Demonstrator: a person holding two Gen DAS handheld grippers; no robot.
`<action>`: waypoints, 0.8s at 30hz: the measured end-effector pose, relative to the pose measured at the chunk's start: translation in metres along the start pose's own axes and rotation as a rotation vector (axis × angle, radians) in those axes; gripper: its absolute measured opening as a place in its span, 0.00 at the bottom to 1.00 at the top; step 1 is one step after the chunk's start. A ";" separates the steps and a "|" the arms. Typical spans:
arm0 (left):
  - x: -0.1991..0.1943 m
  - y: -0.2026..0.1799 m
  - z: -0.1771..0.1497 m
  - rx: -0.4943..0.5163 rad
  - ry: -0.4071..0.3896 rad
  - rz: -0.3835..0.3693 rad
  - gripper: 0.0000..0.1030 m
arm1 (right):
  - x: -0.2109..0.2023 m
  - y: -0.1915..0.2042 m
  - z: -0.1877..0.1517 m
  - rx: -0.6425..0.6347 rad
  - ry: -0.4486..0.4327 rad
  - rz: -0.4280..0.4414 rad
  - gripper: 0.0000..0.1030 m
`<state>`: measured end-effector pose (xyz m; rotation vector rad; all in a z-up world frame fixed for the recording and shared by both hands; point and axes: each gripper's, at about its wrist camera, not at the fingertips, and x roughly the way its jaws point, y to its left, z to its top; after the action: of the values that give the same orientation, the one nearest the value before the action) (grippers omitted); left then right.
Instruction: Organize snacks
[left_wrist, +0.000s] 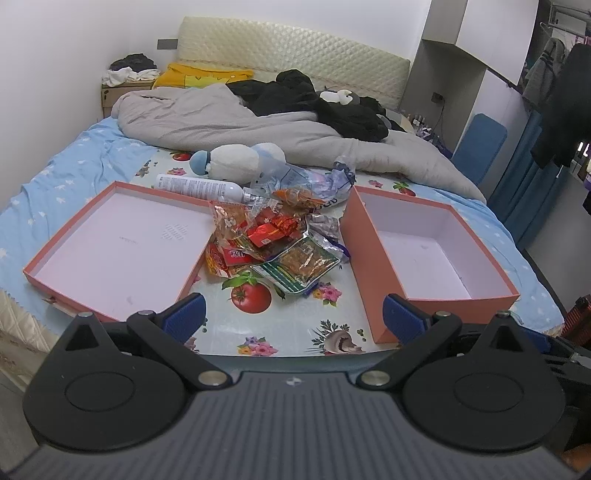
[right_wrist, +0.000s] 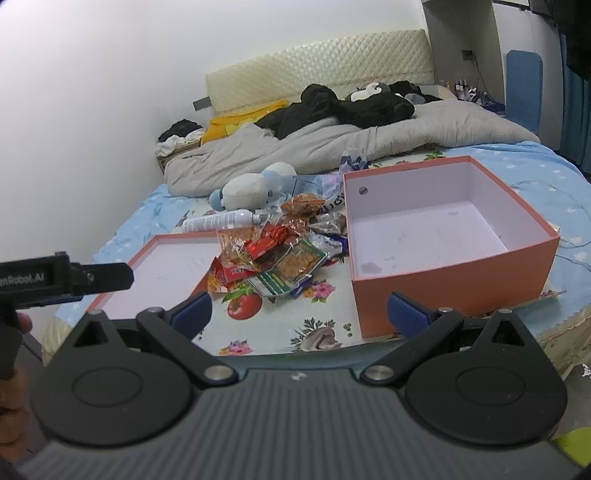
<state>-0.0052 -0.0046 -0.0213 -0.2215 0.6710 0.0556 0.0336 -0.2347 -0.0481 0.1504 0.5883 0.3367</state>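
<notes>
A pile of snack packets lies on a flowered mat on the bed, between a shallow pink box lid on the left and a deep pink box on the right; both are empty. The pile, lid and box also show in the right wrist view. My left gripper is open and empty, held back near the mat's front edge. My right gripper is open and empty, also near the front edge. The left gripper's body shows at the left of the right wrist view.
A white spray can and a plush toy lie just behind the pile, with crumpled plastic wrap. A grey duvet and black clothes cover the far bed. A blue chair stands at the right.
</notes>
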 end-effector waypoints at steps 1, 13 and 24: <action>-0.001 0.000 -0.001 0.001 0.000 0.002 1.00 | 0.001 0.000 0.001 -0.002 0.000 -0.001 1.00; 0.002 0.001 -0.003 0.002 0.024 -0.004 1.00 | 0.006 -0.002 -0.001 0.003 0.014 -0.007 0.96; 0.017 0.006 0.000 -0.002 0.051 0.005 1.00 | 0.015 -0.001 -0.002 0.015 0.019 0.004 0.96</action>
<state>0.0078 0.0015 -0.0331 -0.2237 0.7224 0.0560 0.0439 -0.2301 -0.0579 0.1627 0.6098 0.3383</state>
